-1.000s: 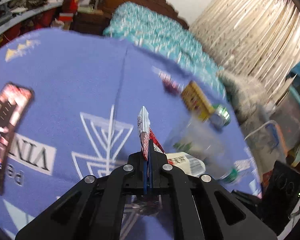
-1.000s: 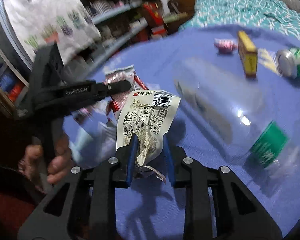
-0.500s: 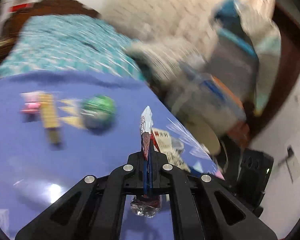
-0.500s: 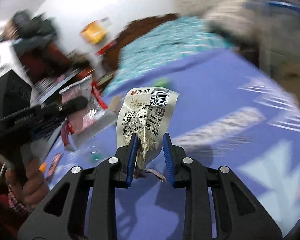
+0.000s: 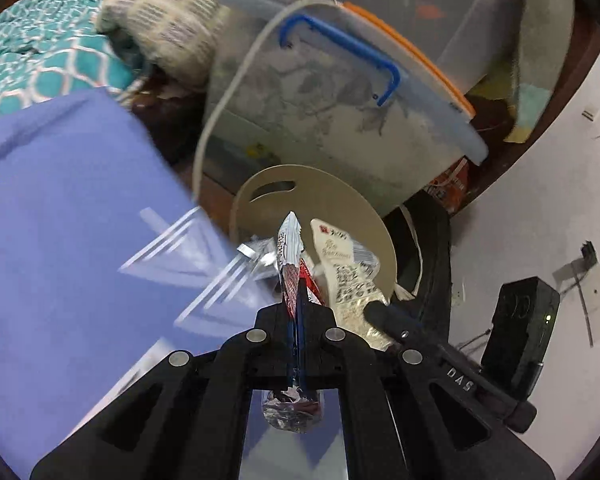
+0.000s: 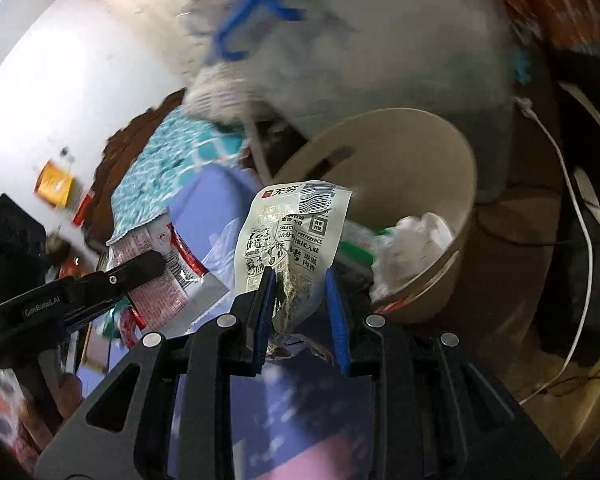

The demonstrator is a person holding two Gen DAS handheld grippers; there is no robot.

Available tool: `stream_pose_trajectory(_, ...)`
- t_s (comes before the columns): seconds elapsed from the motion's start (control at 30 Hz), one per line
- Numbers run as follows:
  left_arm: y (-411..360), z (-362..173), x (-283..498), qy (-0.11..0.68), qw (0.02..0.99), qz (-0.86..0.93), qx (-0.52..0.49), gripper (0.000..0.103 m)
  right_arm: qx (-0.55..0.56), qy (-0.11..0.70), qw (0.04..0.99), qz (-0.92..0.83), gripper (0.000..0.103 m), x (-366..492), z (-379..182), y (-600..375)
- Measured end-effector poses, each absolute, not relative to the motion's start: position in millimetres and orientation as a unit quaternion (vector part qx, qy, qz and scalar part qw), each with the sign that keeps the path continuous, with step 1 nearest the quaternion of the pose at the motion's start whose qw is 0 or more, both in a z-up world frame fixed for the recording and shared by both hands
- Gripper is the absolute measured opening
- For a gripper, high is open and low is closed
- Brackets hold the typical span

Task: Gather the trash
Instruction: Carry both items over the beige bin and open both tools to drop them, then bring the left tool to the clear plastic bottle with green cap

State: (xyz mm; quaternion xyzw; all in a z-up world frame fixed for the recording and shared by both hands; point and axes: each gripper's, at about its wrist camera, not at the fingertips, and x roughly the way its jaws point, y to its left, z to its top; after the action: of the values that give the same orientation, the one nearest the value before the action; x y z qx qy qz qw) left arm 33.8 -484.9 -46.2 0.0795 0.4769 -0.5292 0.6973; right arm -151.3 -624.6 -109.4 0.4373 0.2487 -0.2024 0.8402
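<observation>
Beige bin (image 6: pixel 416 152) sits just past the blue table's (image 5: pixel 60 240) edge, ahead of both grippers: the right one (image 6: pixel 300 280) pinches a white bag (image 6: pixel 296 232), the left (image 5: pixel 296 300) pinches a red wrapper (image 5: pixel 290 248).

1. The left matte black plastic two-finger gripper (image 5: pixel 296 300) is showing two angular black arms with cut-out windows, four round silver screws and thin blue pads along its inner finger faces.
2. The right matte black plastic two-finger gripper (image 6: pixel 300 280) is showing the same build, with wider blue pads (image 6: pixel 266 300) and four silver screws across its linkage.
3. White lettering is appearing on each gripper's black finger when seen from the other camera.
4. A person's hand (image 6: pixel 66 394) is appearing blurred at the lower left edge.
</observation>
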Motion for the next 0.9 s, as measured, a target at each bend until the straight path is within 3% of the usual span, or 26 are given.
stream_pose_trajectory(0.17, -538, -55, 38, 0.476, 0.698, -0.528, 0.094, 0.002, 0.426, 0.246, 0.83, -0.261, 0.032, -143, -109, -654)
stream_pose_trajectory(0.2, -547, -58, 39, 0.477, 0.698, -0.526, 0.097, 0.008, 0.429, 0.248, 0.826, -0.268, 0.039, -143, -113, -657)
stream_pose_trajectory(0.23, -555, -62, 40, 0.481, 0.7, -0.517, 0.104, 0.035, 0.435, 0.255, 0.821, -0.268, 0.052, -139, -117, -658)
stream_pose_trajectory(0.3, -561, -68, 41, 0.485, 0.71, -0.499, 0.108, 0.066, 0.44, 0.252, 0.818, -0.271, 0.059, -136, -118, -659)
stream_pose_trajectory(0.37, -560, -68, 40, 0.477, 0.716, -0.498, 0.108, 0.065, 0.437, 0.229, 0.822, -0.285, 0.065, -143, -112, -655)
stream_pose_trajectory(0.67, -488, -43, 18, 0.44, 0.735, -0.503, 0.118, 0.065, 0.396, 0.173, 0.855, -0.287, 0.065, -170, -75, -608)
stream_pose_trajectory(0.9, -372, -23, -8, 0.417, 0.751, -0.5, 0.11, 0.065, 0.357, 0.213, 0.888, -0.196, 0.059, -122, -70, -525)
